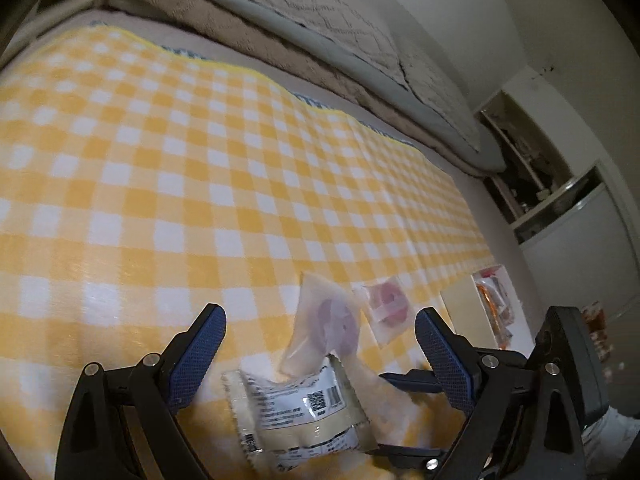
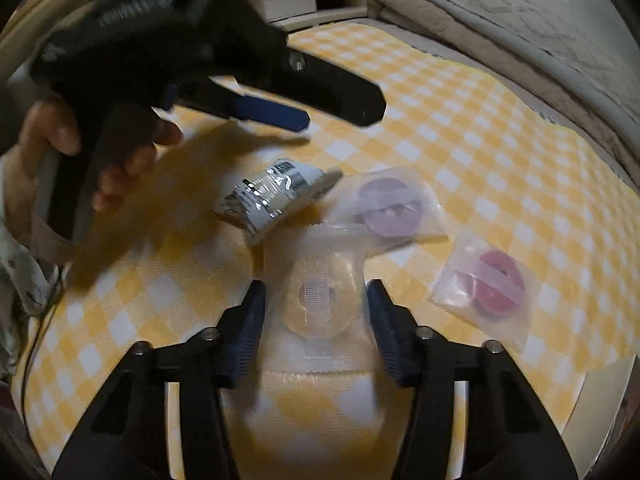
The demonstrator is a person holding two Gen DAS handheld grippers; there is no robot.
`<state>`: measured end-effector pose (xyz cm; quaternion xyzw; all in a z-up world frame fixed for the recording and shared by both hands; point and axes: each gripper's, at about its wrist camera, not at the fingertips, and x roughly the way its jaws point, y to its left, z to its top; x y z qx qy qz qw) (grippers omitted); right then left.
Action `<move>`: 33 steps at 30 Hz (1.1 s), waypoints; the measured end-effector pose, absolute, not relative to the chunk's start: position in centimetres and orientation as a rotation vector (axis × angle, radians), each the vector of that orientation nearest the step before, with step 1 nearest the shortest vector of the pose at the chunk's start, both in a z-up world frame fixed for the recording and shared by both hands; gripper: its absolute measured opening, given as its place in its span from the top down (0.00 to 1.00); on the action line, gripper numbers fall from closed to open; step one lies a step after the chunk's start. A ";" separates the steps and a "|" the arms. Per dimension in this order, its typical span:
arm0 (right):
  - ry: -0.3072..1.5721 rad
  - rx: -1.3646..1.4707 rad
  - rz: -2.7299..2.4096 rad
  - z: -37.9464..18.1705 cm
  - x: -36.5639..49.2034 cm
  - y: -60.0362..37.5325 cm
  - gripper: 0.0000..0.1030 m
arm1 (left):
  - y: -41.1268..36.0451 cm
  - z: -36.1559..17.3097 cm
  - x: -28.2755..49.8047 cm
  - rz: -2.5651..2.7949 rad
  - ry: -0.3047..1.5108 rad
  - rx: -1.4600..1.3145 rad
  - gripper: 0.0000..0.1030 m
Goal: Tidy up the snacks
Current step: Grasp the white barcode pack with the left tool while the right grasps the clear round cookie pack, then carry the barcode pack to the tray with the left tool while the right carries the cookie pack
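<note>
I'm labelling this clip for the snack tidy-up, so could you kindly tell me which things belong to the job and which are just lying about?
Job:
silver packet
purple-ring packet
red-ring packet
yellow-ring packet

Lying about:
checked cloth
blankets
shelf

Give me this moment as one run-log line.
left gripper: open over barcode packet | right gripper: around yellow-ring packet, grip unclear | purple-ring packet, red-ring packet: on checked cloth
</note>
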<state>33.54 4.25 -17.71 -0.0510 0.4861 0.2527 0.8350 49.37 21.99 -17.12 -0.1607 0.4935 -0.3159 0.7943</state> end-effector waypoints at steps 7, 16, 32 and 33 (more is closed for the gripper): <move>1.080 -0.093 0.480 -17.5 31.8 1.7 0.50 | 21.3 -18.0 48.8 -0.749 1.100 -0.331 0.09; 1.125 0.023 0.390 -16.9 31.3 -1.7 0.51 | 20.2 -17.1 45.7 -0.727 1.115 -0.189 0.13; 1.106 0.117 0.228 -15.4 29.6 -3.6 0.52 | 15.2 -16.5 44.4 -0.270 1.094 0.028 0.60; 1.103 0.116 0.226 -15.2 29.7 -3.6 0.52 | 15.2 -16.3 44.3 -0.263 1.093 0.016 0.60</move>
